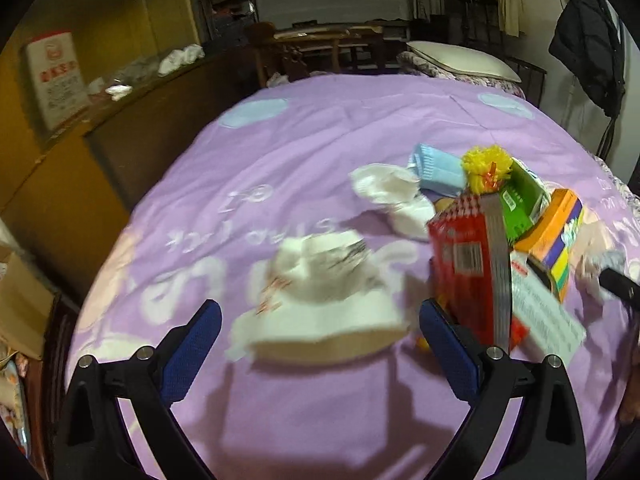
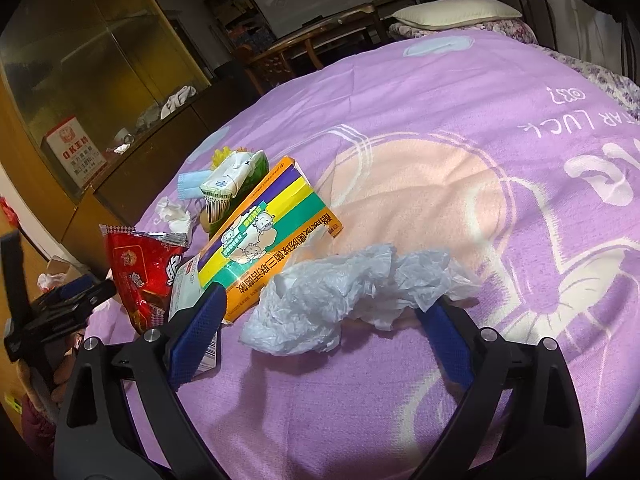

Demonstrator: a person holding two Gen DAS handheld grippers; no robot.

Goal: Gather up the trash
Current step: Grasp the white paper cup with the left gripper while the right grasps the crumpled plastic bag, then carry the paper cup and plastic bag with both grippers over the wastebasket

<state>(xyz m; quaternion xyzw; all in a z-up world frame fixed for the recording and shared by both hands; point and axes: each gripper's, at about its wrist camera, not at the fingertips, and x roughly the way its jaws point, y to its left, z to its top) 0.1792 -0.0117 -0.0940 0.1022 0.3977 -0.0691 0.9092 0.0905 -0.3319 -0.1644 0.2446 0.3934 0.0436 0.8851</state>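
Note:
Trash lies on a purple bedspread [image 1: 320, 128]. My left gripper [image 1: 320, 320] is open around a crumpled white paper bag [image 1: 320, 300], a finger on either side of it. To its right a red snack packet [image 1: 460, 256] stands against an orange box [image 1: 556, 224], with a green pack [image 1: 524, 200], a yellow tassel [image 1: 486, 166], a blue mask [image 1: 436, 166] and a white tissue [image 1: 394, 192] behind. My right gripper [image 2: 324, 308] is open around a crumpled grey plastic bag [image 2: 340, 288]. The orange box [image 2: 264, 240] and red packet [image 2: 144, 268] lie to its left.
A wooden cabinet with glass doors [image 1: 88, 92] runs along the bed's left side. A pillow [image 1: 460, 60] lies at the head, and a dark table [image 1: 320, 40] stands beyond. The other gripper [image 2: 52, 308] shows at the left edge of the right wrist view.

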